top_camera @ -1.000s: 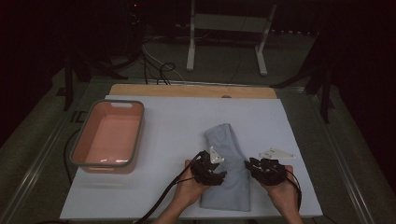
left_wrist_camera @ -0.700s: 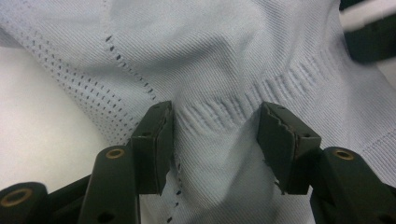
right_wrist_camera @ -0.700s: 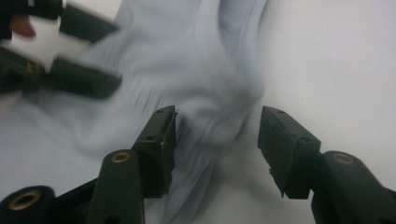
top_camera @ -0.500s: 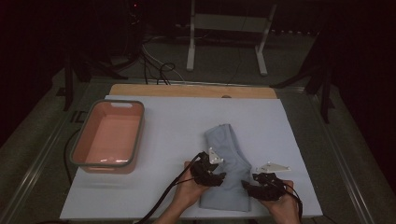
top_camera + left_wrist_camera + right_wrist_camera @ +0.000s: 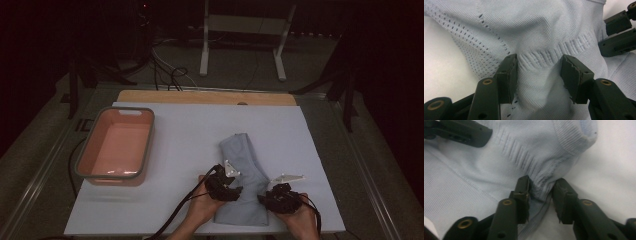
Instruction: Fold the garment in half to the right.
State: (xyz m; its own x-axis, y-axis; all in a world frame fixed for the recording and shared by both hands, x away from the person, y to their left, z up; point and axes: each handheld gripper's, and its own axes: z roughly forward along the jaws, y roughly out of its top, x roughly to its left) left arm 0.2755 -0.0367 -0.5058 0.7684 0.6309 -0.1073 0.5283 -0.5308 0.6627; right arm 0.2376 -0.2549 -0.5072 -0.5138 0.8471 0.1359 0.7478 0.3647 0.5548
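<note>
A pale blue knit garment [image 5: 242,160] lies folded on the white table [image 5: 165,200], near its front edge. My left gripper [image 5: 225,187] is at the garment's near left side. In the left gripper view its jaws [image 5: 537,75] stand open, pressed down on the cloth [image 5: 536,30], with a ribbed band running between them. My right gripper [image 5: 280,197] sits at the garment's near right edge. Its jaws [image 5: 541,192] are shut on a bunched ridge of the garment [image 5: 474,182] beside a ribbed cuff. Each gripper view shows the other gripper [image 5: 619,37] [image 5: 459,131] close by.
A pink tub with a grey rim [image 5: 125,109] stands at the table's left. A wooden strip [image 5: 200,96] runs along the far edge. Behind it stand a metal frame [image 5: 240,30] and cables [image 5: 170,75] on the dark floor. The table's front edge is just under both hands.
My right gripper has moved toward me and a little left, onto the garment's near right edge. The left gripper has barely shifted.
</note>
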